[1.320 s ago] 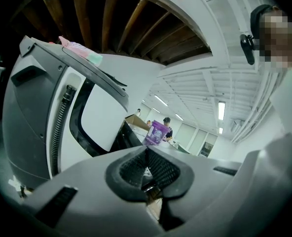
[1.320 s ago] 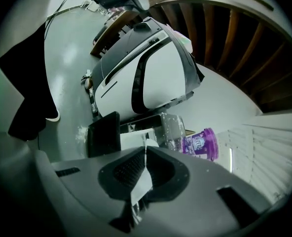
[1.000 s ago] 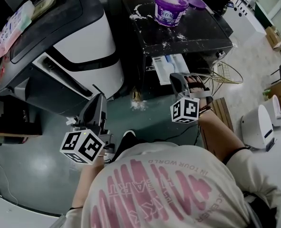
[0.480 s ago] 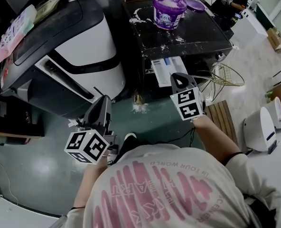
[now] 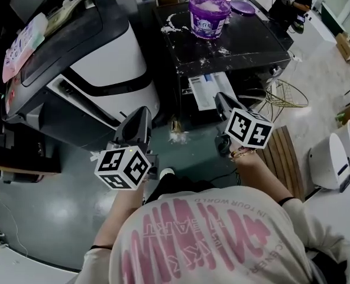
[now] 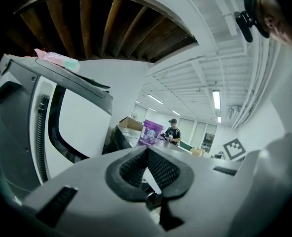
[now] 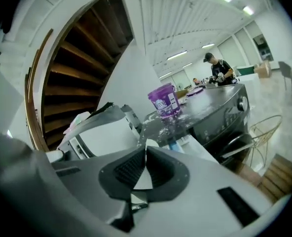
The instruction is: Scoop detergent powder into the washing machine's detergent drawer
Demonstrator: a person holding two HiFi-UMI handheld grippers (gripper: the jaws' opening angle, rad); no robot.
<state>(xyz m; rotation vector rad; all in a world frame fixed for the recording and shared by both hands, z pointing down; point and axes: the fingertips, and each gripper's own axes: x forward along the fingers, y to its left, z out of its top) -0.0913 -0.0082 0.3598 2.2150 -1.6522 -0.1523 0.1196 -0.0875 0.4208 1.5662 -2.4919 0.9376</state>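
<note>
1. Head view from above: the person holds both grippers low over the green floor, on the near side of the black washing machine (image 5: 240,49).
2. Left gripper (image 5: 143,112) is at the left, just beside a big white and black machine (image 5: 107,61). In the left gripper view its jaws are closed together and nothing is between them.
3. Right gripper (image 5: 219,97) points to the washing machine's detergent drawer (image 5: 209,89), which stands pulled out on the near side of the machine. The tip is near the drawer, but I cannot tell if it touches.
4. Right gripper view shows its jaws also closed, tip against tip, with nothing held.
5. Purple detergent tub (image 5: 208,9) stands open on the far part of the washing machine's top, well apart from both grippers. White powder fills it.
6. Purple lid (image 5: 243,6) lies just right of the tub.
7. Spilled powder (image 5: 171,20) lies on the machine's top, to the left of the tub.
</note>
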